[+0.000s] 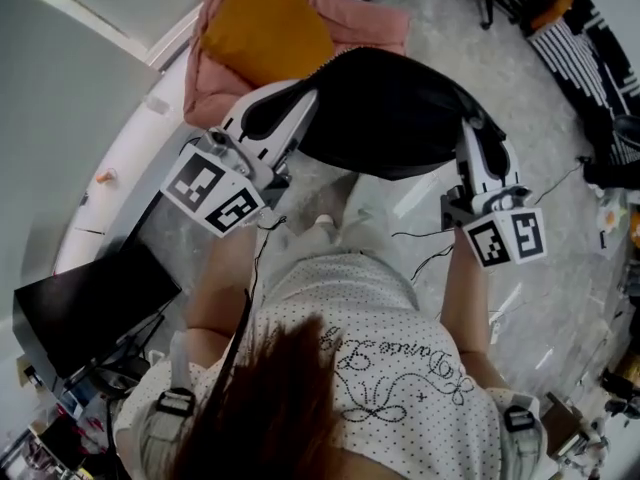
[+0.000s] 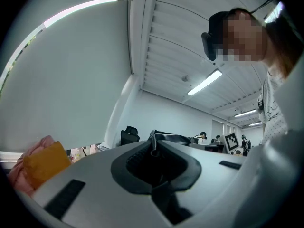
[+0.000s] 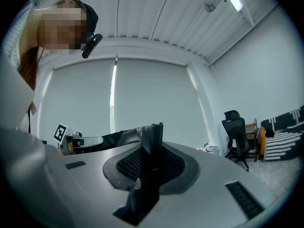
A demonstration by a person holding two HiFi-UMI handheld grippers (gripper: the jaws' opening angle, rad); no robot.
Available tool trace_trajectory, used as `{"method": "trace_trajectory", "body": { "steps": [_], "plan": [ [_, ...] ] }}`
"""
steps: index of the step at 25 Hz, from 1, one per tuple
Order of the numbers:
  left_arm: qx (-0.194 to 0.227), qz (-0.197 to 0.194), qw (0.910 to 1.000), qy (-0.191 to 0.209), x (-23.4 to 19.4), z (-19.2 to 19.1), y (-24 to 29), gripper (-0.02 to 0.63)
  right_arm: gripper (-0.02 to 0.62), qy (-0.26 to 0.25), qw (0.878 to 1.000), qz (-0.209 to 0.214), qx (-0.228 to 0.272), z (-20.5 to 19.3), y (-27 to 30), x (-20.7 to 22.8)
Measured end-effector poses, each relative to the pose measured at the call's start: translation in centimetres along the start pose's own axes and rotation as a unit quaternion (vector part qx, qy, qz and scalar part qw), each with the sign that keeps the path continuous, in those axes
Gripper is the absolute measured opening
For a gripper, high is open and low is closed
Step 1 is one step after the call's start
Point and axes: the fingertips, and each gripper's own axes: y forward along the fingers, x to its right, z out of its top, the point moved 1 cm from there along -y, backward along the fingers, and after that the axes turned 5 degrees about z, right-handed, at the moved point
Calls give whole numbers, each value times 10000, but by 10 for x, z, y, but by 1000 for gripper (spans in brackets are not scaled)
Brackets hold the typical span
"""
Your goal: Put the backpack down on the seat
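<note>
The black backpack (image 1: 395, 108) is held clear of the floor, slung between the two tools at 12 o'clock from the person. The left hand-held gripper (image 1: 303, 100) is closed on a thin fold or strap at the bag's 9 o'clock edge. The right hand-held gripper (image 1: 468, 133) is clamped on a broader black strap (image 3: 152, 141) at its 3 o'clock edge. The body is seen to sag between the two grips, so it is judged soft and limp, of modest weight, and not fragile. The smooth fabric could slip from a shallow pinch. Straps and seamed edges are judged the soundest places for it to be taken, as is done here. The seat (image 1: 215, 78), draped in pink with an orange cushion (image 1: 262, 23) on it, lies just beyond the bag at 11 o'clock. The bag has not yet been set on it.
</note>
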Motion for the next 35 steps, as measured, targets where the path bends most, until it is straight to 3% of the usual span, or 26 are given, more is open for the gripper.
{"method": "trace_trajectory", "body": {
  "steps": [7,12,17,20,26,35],
  "plan": [
    [83,335,9994,89,-37,8,50,29,81,24,9996,289,66,7,55,51],
    [209,643,9976,161,-62,16,109,29,81,-9,9979,651,65,22,101,111],
    [383,900,9950,-206,-85,14,147,29,81,-28,9958,917,54,32,138,155],
    [236,978,9949,-103,-94,12,160,29,81,55,9949,1006,-24,26,155,169],
    [-197,1180,9928,-106,-134,-10,178,29,83,286,9943,948,-391,-9,189,187],
    [-723,710,9941,-385,-211,-40,192,29,84,473,9949,296,-843,-56,242,193]
  ]
}}
